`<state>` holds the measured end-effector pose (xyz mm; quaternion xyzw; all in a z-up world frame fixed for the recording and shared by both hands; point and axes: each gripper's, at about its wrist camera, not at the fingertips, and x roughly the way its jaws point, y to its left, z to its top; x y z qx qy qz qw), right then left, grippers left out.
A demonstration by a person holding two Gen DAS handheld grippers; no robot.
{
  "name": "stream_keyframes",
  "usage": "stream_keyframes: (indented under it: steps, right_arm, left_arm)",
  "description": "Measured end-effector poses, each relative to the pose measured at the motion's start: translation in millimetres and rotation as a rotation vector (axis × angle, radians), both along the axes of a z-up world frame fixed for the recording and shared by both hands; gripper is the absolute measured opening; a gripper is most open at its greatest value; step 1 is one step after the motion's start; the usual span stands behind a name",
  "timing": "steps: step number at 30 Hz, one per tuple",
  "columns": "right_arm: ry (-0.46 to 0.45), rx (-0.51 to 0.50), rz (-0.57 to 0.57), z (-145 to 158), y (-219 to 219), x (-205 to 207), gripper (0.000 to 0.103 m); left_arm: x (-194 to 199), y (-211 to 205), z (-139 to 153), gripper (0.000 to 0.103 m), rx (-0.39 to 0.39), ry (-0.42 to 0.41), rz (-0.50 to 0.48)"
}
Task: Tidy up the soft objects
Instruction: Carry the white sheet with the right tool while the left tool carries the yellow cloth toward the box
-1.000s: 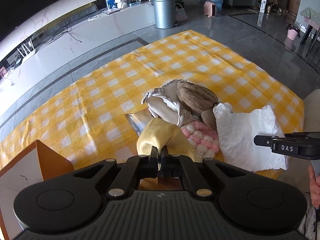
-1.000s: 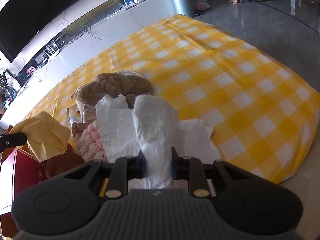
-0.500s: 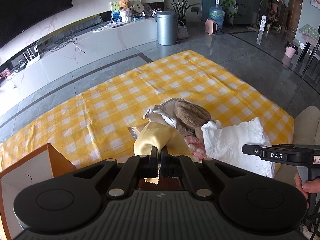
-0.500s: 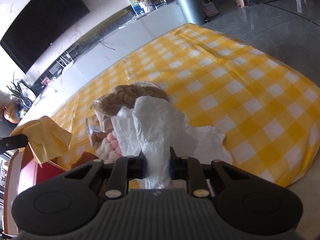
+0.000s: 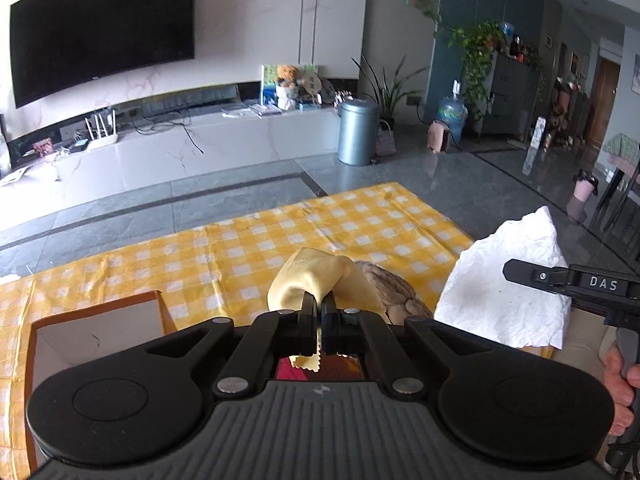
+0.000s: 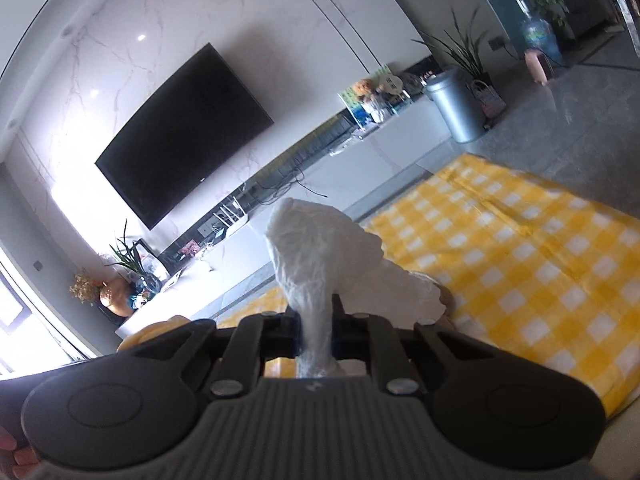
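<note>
Black right tongs (image 5: 568, 280) marked "DAS"

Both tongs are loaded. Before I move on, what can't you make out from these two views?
- Pile on the table: left wrist view, only a brown knit item peeks past the yellow cloth.
- Box interior: left tongs body covers it.
- White cloth lower end: right wrist view, hidden below the right tongs.
</note>
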<state>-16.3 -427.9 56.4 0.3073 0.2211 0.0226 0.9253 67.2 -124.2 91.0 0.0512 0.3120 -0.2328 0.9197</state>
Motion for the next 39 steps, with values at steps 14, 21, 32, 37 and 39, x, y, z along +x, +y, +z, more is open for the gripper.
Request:
stream_keyframes:
  steps: [14,21,32,37,39]
  right_arm:
    - [-0.273,-0.121,0.229,80.6,132.7,-14.4,0.011]
    - [-0.271,-0.225,0.372,94.8,205.7,4.2,0.011]
    - [0.0,-0.562,0.458,17.4,319.2,69.4,0.011]
    - [0.112,-0.563,0.489,-15.7,335.8,92.8,0.011]
    - [0.144,-0.515,0.509,-20.8,337.2,95.5,0.011]
  left_arm:
    - [-38.5,165.0,16.9,0.002,-0.184,-0.127,0.429]
    - [-37.8,229.7,4.7,0.002,-0.245,-0.104,0.573]
    - [-40.2,258.0,-37.0,0.002,-0.245,0.015,0.587]
    - [-41.2,271.6,-40.5,0.002,-0.259,0.037,0.598]
    - [-40.7,279.5,-41.6,0.002,-0.271,0.043,0.613]
